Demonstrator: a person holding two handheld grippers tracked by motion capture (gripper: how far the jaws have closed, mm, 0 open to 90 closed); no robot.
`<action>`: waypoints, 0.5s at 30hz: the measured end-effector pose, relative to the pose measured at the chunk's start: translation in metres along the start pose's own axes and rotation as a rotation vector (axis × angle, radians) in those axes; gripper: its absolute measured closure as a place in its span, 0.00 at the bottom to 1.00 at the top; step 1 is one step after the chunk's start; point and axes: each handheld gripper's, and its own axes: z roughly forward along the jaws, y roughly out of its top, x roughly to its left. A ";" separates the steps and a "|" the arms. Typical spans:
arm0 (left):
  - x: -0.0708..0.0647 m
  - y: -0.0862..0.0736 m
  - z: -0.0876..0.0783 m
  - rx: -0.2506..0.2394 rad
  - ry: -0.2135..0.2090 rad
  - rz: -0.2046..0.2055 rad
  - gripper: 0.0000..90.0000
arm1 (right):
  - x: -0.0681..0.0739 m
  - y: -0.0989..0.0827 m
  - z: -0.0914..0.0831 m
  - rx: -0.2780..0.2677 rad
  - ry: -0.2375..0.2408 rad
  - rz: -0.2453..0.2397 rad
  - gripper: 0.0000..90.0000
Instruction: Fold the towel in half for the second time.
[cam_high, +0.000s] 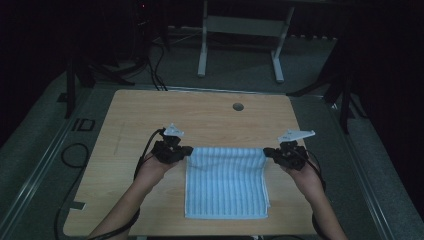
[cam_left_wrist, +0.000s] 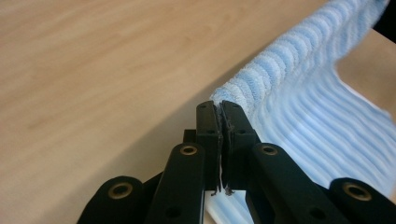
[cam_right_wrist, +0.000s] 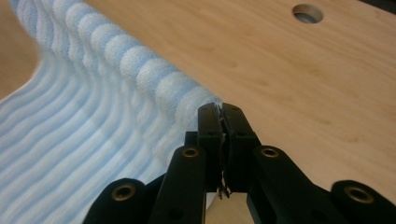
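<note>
High view: one wooden table (cam_high: 150, 115) fills the middle of the frame, and on it lies one light blue striped towel (cam_high: 226, 184), in the lower centre. Two grippers work it, one in each hand. The left gripper (cam_high: 187, 151) sits at the towel's upper left corner, and the right gripper (cam_high: 267, 152) at its upper right corner. Between them the towel's far edge runs straight across, raised a little off the wood, while the near part lies flat toward the bottom edge of the table. Each gripper carries one grey three-cornered plate and trails one black cable. One round hole (cam_high: 238, 106) shows in the tabletop, upper centre, well apart from the towel. Two forearms come in from the bottom of the frame. Beyond the table, at the top, one white table frame (cam_high: 240, 35) stands on the dark floor.

Left gripper view: the two black jaws stand pressed together at the centre, with the corner of the towel (cam_left_wrist: 299, 93) pinched between them; the ribbed cloth runs off to the upper right.

Right gripper view: its two jaws are likewise closed tight on the towel's (cam_right_wrist: 93, 102) other corner, the cloth stretching to the upper left, and the round hole (cam_right_wrist: 307, 13) shows at upper right.
</note>
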 end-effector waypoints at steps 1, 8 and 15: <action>-0.005 -0.005 -0.003 -0.002 -0.012 -0.002 0.96 | 0.004 -0.005 -0.004 -0.007 0.002 -0.005 0.97; -0.034 -0.042 -0.012 -0.018 -0.070 0.028 0.96 | 0.023 -0.045 -0.020 -0.019 0.041 0.024 0.97; -0.053 -0.072 -0.007 0.031 -0.092 0.053 0.96 | 0.043 -0.080 -0.029 -0.010 0.062 0.044 0.97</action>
